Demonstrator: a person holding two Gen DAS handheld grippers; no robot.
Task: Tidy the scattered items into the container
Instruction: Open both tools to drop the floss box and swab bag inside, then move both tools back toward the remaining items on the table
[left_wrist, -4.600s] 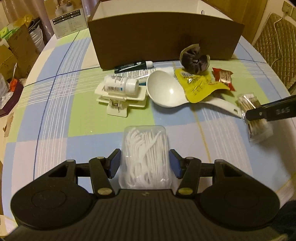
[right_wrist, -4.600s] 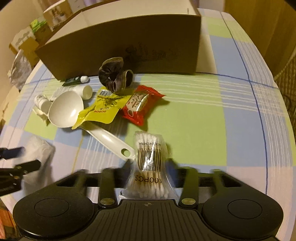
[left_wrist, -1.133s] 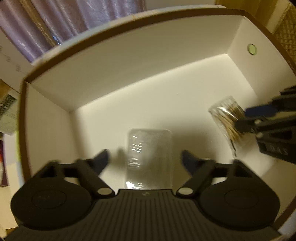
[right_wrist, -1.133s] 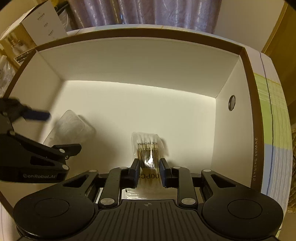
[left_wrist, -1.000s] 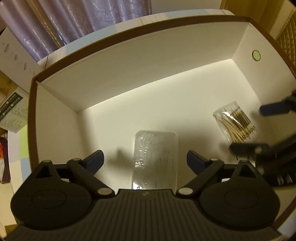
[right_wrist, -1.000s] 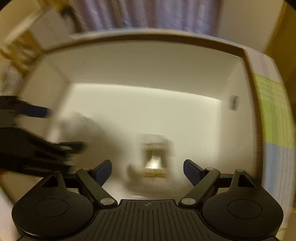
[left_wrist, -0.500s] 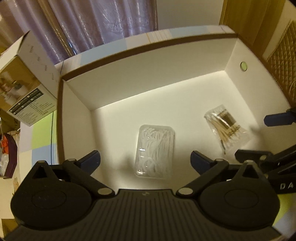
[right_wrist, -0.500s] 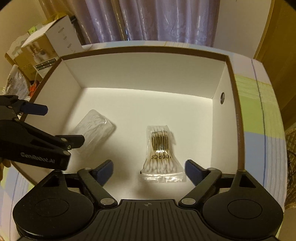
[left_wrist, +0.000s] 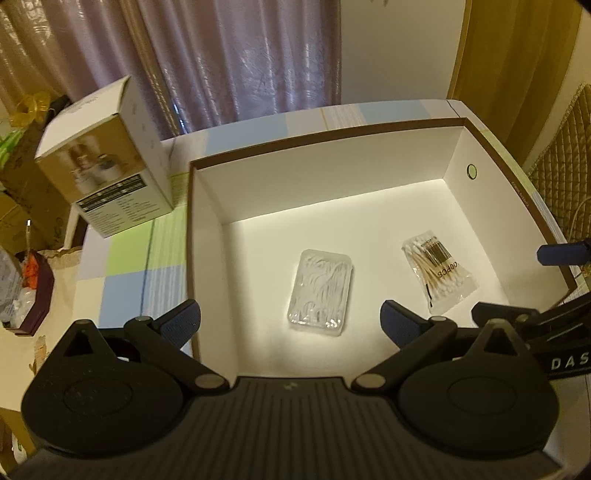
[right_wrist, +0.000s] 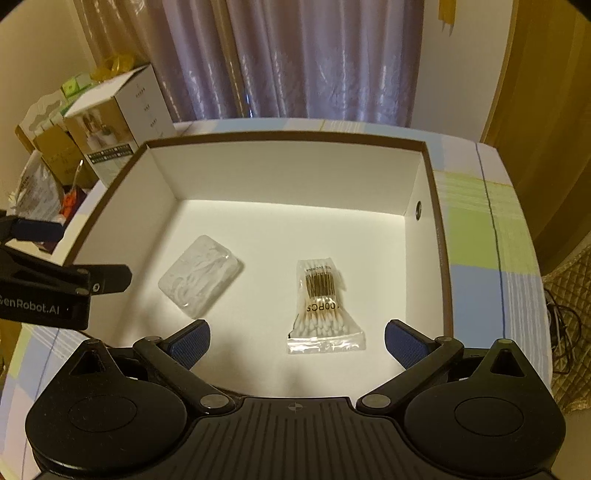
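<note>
Purple curtains (right_wrist: 295, 55) hang behind the counter (right_wrist: 480, 221), which is covered in a checked cloth of pale blue, green and white. On it sits the large open cardboard box (right_wrist: 280, 173), brown outside and white inside, and I use it as my landmark.

Two things lie flat on the box floor. The clear plastic case of white floss picks (left_wrist: 320, 291) lies toward the box's left side, straight ahead of my left hand-held gripper (left_wrist: 290, 322) and just beyond its fingertips. The clear bag of wooden-stemmed cotton swabs (right_wrist: 322, 304) lies nearer the box's right wall, directly ahead of my right hand-held gripper (right_wrist: 297, 341) and between the lines of its two fingers. The case and the bag lie apart, not touching each other or any wall.

Both hand-held grippers hang above the near edge of the box, each spread wide with blue pads (left_wrist: 183, 324) far apart, holding nothing and touching nothing. In the left wrist view my right one pokes in at the box's right rim; in the right wrist view my left one shows at the box's left rim.

Left of the box, a white printed carton (left_wrist: 110, 173) stands on the counter.
</note>
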